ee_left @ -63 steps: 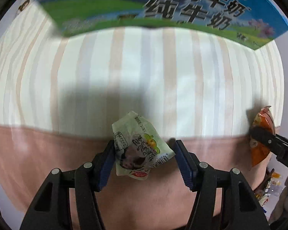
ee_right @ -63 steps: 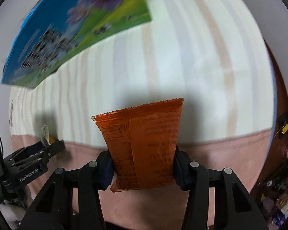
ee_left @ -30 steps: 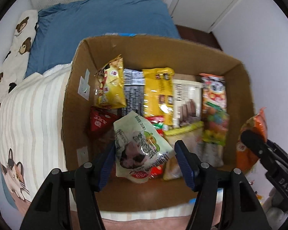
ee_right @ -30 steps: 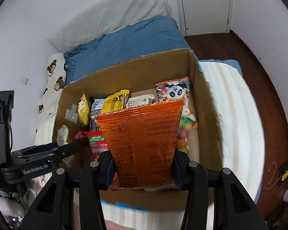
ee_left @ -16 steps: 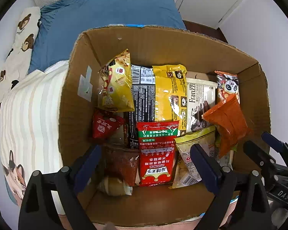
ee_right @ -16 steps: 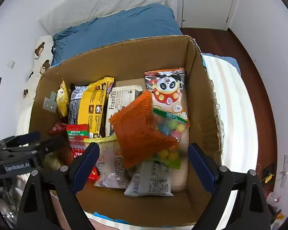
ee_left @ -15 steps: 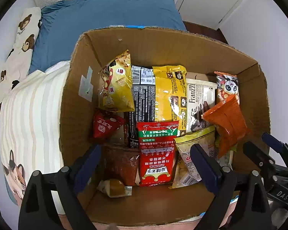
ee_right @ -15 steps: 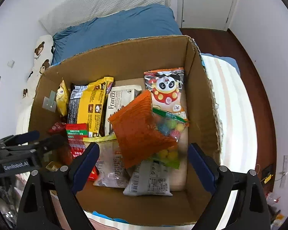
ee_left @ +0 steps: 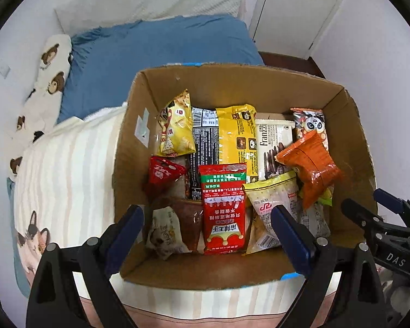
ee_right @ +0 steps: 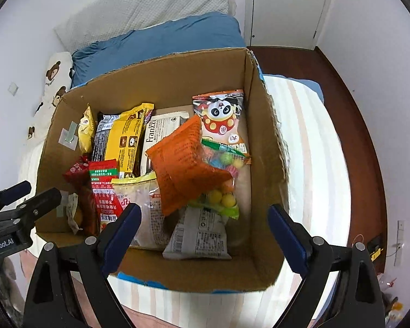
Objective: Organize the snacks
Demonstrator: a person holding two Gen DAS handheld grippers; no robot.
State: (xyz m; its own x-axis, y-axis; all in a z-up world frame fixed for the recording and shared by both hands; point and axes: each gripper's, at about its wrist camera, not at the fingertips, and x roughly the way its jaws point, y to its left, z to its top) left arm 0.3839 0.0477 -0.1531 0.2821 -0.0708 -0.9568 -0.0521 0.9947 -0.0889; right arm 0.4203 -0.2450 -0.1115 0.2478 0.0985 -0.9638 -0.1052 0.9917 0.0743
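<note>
Bed (ee_left: 68,164); snacks (ee_left: 224,205) beneath parted claws (ee_left: 207,235).

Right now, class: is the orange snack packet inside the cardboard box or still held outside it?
Inside. The orange snack packet lies tilted atop other snacks in the cardboard box; the right hand-held gripper is open and empty.

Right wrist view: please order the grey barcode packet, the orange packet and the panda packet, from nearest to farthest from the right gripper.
From the right gripper:
1. Grey barcode packet, front of the box, between the fingers.
2. Orange packet, middle, lying on other snacks.
3. Panda packet, back, near the right wall.
</note>
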